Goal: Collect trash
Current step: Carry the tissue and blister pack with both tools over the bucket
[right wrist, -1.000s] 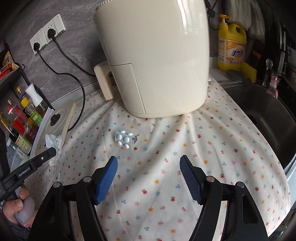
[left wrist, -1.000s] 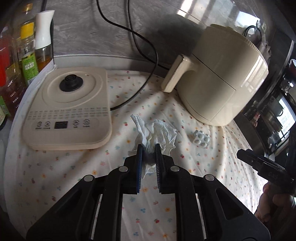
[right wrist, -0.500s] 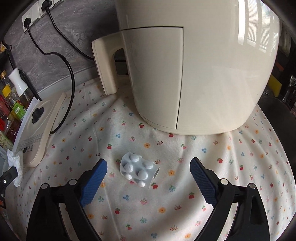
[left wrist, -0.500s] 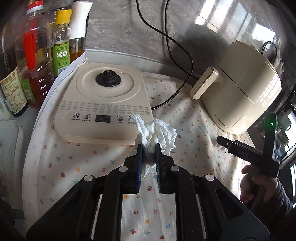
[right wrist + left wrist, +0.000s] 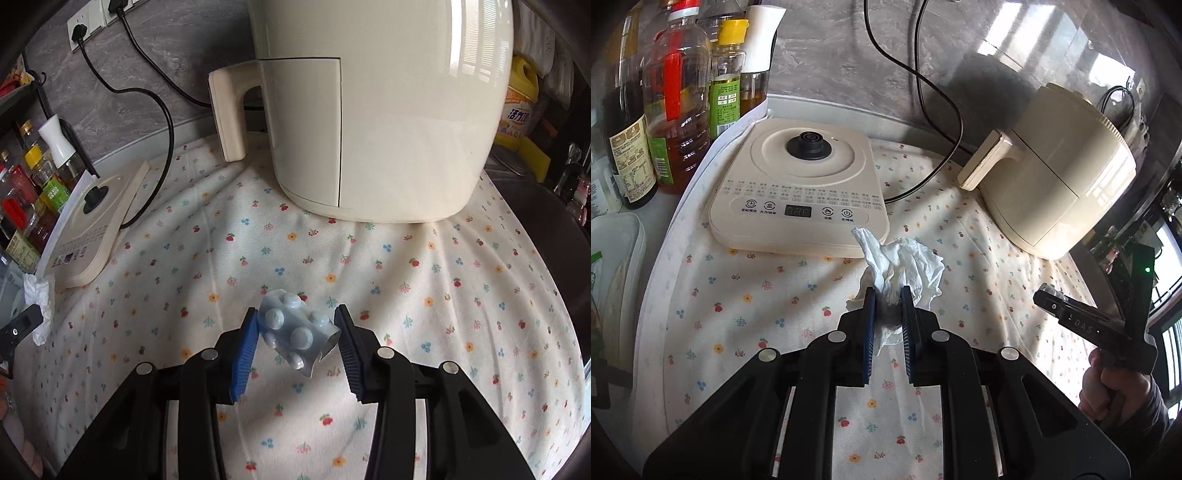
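My left gripper is shut on a crumpled white tissue and holds it above the flowered cloth, in front of the cream induction cooker. My right gripper is closed around a bent pill blister pack; both blue pads touch its sides on the cloth. The tissue also shows at the far left of the right wrist view. The right gripper's body shows at the right of the left wrist view.
A cream air fryer stands just behind the blister pack. Oil and sauce bottles stand at the back left. Black cords run to wall sockets. A yellow detergent bottle and a dark sink are at the right.
The right gripper moved forward onto the blister pack and closed on it. The left gripper, still holding the tissue, drew back and left from the air fryer.
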Demonstrator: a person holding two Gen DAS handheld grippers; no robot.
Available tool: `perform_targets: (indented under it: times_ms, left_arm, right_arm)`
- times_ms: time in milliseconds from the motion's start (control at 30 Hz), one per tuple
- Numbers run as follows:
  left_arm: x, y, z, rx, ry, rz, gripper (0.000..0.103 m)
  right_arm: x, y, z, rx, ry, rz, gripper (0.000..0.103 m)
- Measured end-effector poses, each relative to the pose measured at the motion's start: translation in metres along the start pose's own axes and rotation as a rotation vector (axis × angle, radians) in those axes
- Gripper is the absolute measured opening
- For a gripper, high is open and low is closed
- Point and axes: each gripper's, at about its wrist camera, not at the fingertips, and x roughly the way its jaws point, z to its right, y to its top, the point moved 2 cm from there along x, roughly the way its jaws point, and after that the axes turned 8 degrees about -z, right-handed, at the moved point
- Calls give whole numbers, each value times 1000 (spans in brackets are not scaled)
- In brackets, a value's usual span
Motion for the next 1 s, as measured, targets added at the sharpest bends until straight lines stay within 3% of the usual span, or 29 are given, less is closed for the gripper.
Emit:
perform_targets:
  times_ms: [533, 1000]
  left_arm:
    - [-60, -72, 86, 95, -60, 23, 14]
    - [-88, -151, 193, 214, -141, -3, 14]
  right_arm:
    - [-126, -102, 67, 92, 58, 82, 42]
    - [-226, -217, 172, 220, 31, 121, 42]
